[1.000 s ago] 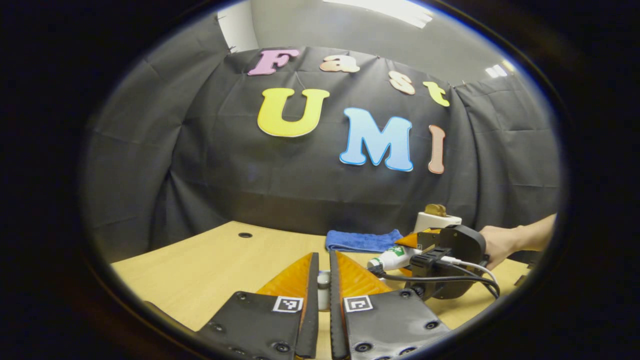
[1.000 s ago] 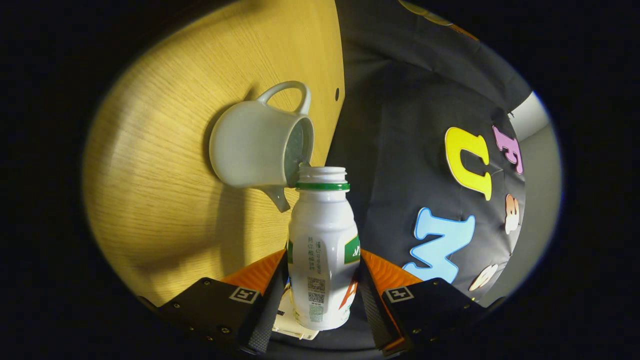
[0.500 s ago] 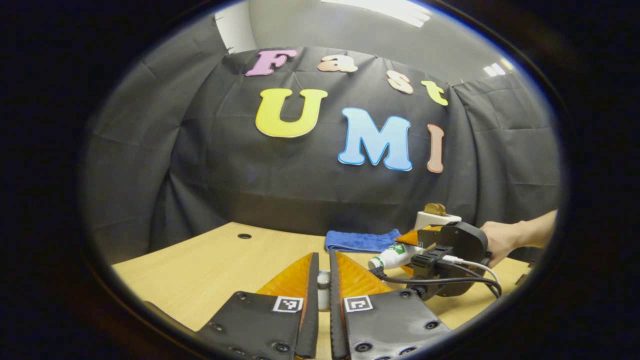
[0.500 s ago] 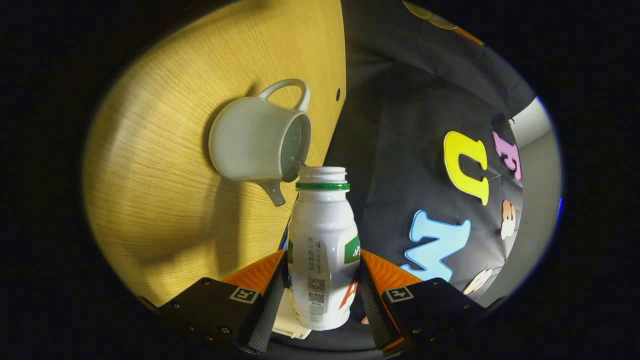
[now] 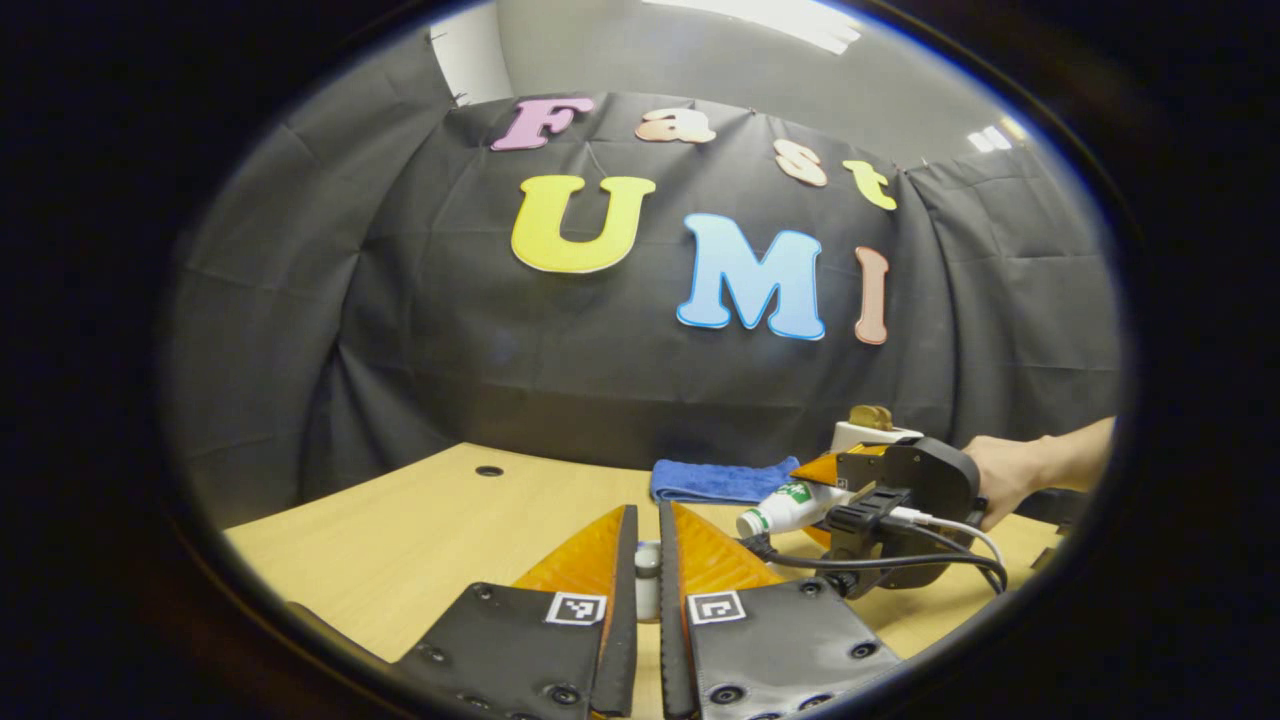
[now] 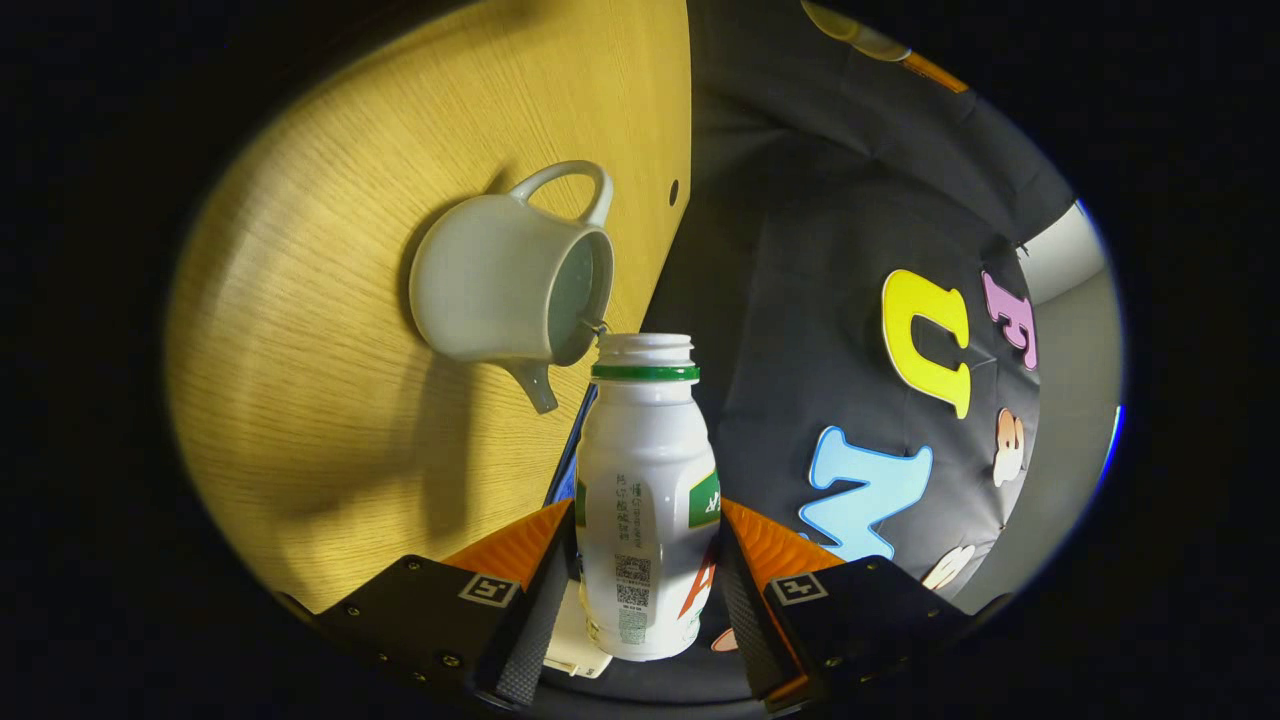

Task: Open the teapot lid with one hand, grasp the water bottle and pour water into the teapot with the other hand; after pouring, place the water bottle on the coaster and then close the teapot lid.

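We're in the pouring step. Our right gripper (image 6: 645, 590) has both fingers clamped on the sides of the white plastic water bottle with the green neck ring (image 6: 645, 490), capless, its mouth right at the open rim of the white ceramic teapot (image 6: 505, 280) standing on the pale wooden table (image 6: 330, 420). In the left gripper view, the bottle (image 5: 785, 508) lies close to horizontal, its long axis running along the right gripper's fingers, mouth aimed toward the pot and tipped slightly down. Whether water is flowing we can't tell.

Our left gripper (image 5: 647, 570) is raised above the table, fingers nearly together around a small white knob, apparently the small white teapot lid (image 5: 647, 575).

Next, we judge, comes righting the bottle and carrying it to the coaster, possibly the white block (image 5: 872, 437) beside the folded blue cloth (image 5: 722, 480), then lowering the lid squarely onto the pot.
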Available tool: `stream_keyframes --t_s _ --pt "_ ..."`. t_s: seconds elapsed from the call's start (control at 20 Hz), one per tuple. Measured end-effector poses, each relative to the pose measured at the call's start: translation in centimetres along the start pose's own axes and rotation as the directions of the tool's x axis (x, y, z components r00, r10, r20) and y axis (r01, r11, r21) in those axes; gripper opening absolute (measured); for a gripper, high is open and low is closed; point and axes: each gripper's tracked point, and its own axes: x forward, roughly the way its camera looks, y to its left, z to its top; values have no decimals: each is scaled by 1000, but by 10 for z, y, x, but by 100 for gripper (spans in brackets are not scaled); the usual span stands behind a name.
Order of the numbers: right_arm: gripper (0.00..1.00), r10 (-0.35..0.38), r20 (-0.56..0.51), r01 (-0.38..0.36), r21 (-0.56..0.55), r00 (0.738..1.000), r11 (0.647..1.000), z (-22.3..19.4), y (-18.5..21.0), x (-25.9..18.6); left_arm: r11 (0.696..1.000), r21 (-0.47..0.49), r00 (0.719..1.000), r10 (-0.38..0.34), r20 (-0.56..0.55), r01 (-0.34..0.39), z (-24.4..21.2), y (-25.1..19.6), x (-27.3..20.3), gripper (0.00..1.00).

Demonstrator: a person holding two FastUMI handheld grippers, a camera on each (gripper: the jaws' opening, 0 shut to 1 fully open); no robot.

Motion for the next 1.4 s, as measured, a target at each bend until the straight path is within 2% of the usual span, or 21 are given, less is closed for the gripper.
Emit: stream_keyframes --t_s 0.2,0.4,0.55,0.7,0.8,0.9,0.95,1.05,1.2,1.4 --pt "76 23 13 -24 44 1000 999 5 15 0 1000 -12 1000 1 -4 -1 0 2 -1 20" --pt "76 55 31 -59 136 998 989 7 22 2 1000 -24 1000 -3 -5 2 -2 2 2 20" --pt "76 39 53 -50 214 998 976 8 19 2 999 -35 1000 -3 -3 3 -3 3 4 20" --pt "76 1 71 -25 332 997 943 3 10 -3 999 -50 1000 -9 10 9 0 6 8 20" --pt "76 -43 75 5 441 996 897 -4 2 -10 998 -64 1000 -20 17 21 1 5 16 20" --pt "76 -87 65 36 553 994 832 -16 -8 -20 995 -88 999 -37 20 39 1 2 25 21" --pt "76 -103 57 47 613 993 788 -23 -12 -26 994 -96 999 -45 23 47 3 1 31 21" --pt "76 -114 37 51 732 993 679 -39 -14 -38 993 -100 998 -60 24 62 1 -3 48 21" --pt "76 -89 22 24 875 996 483 -58 -17 -57 987 -123 995 -100 11 101 -2 -18 74 21" --pt "76 -44 42 -34 985 998 172 -71 -1 -78 984 -105 988 -151 -29 147 -20 -42 105 20"
